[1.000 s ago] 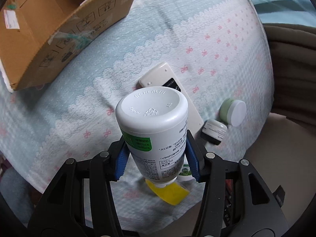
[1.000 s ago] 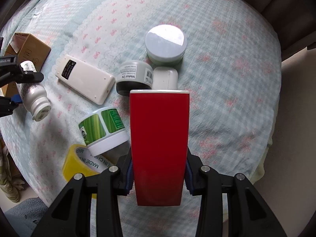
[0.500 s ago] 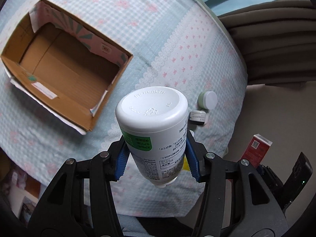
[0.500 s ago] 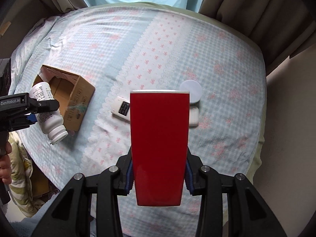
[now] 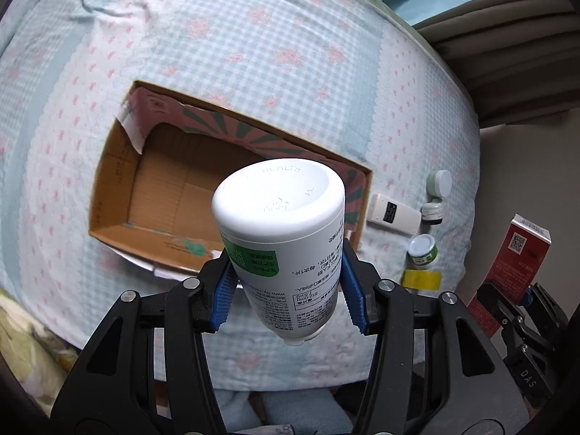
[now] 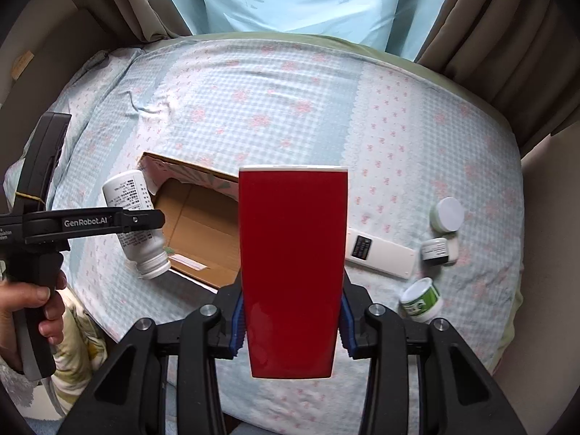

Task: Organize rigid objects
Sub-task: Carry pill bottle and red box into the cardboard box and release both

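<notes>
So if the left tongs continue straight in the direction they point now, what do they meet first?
Probably the open cardboard box. The left tongs hold a white bottle base-forward, and that base sits over the box's near right corner. Depth is unclear, so it may clip the rim rather than enter cleanly.

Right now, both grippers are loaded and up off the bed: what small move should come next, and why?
Probably lower the left gripper toward the open cardboard box and release there. It is shut on the white bottle, held cap-down above the box's near edge, and the box looks empty. The right gripper, shut on the red box, can wait its turn.
</notes>
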The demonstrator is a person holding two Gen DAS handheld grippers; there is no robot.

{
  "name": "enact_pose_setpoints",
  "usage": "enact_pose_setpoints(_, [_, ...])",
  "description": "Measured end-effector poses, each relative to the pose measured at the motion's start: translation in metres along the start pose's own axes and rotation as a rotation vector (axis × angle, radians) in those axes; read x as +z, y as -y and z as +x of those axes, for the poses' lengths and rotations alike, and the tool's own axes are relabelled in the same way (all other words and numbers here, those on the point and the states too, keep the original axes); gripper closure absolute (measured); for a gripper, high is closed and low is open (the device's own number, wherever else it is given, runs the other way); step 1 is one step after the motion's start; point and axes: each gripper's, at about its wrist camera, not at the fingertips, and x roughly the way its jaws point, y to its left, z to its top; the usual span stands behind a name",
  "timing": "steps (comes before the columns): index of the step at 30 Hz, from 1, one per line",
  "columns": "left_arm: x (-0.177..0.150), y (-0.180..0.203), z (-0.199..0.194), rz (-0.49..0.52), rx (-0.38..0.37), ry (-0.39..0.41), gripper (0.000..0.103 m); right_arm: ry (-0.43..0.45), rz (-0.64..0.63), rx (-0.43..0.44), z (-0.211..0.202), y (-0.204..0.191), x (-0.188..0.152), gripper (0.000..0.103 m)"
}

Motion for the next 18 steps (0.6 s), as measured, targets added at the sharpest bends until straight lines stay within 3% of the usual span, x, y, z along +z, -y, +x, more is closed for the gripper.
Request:
enact_pose_setpoints(8, [0.05,-0.054,0.027,0.149,0.104,-0.046,0.055,-0.055,0.013,0.019,0.058,-0.066,0.023,0.065])
enact_pose_setpoints(18, [0.071,-0.08,0.101,0.324,0.198,-0.161,0.055,-0.155,-0.156,-0.005,0.158,-0.104,0.033,0.065])
